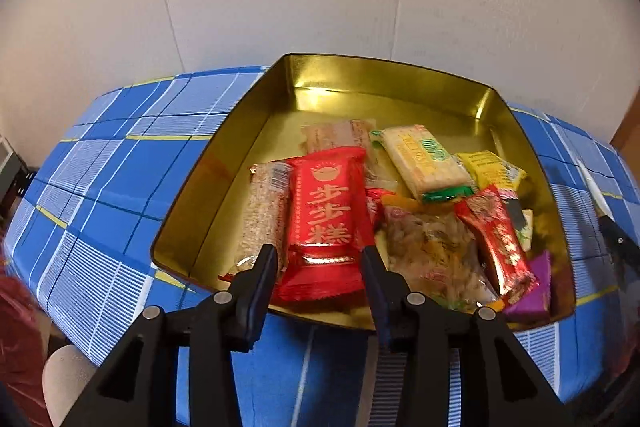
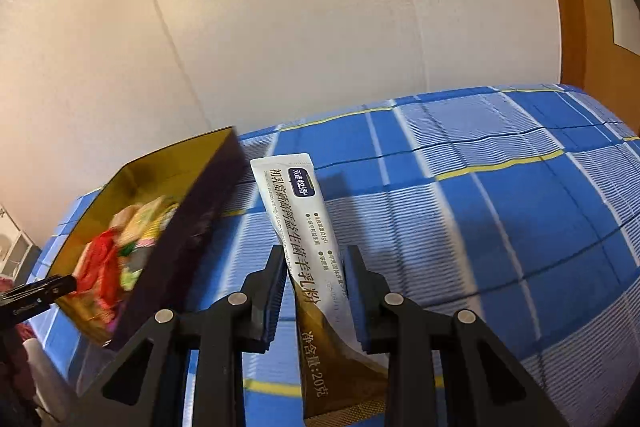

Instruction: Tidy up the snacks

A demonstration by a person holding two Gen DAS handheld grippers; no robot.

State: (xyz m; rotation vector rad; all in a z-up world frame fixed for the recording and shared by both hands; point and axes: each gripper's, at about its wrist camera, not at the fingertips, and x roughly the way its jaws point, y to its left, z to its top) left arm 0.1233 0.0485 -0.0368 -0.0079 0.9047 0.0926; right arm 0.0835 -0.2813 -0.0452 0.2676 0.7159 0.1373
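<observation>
Gold tin on blue plaid cloth, holding assorted snack packets; left gripper fingers straddle a red packet beside a rice bar.
</observation>
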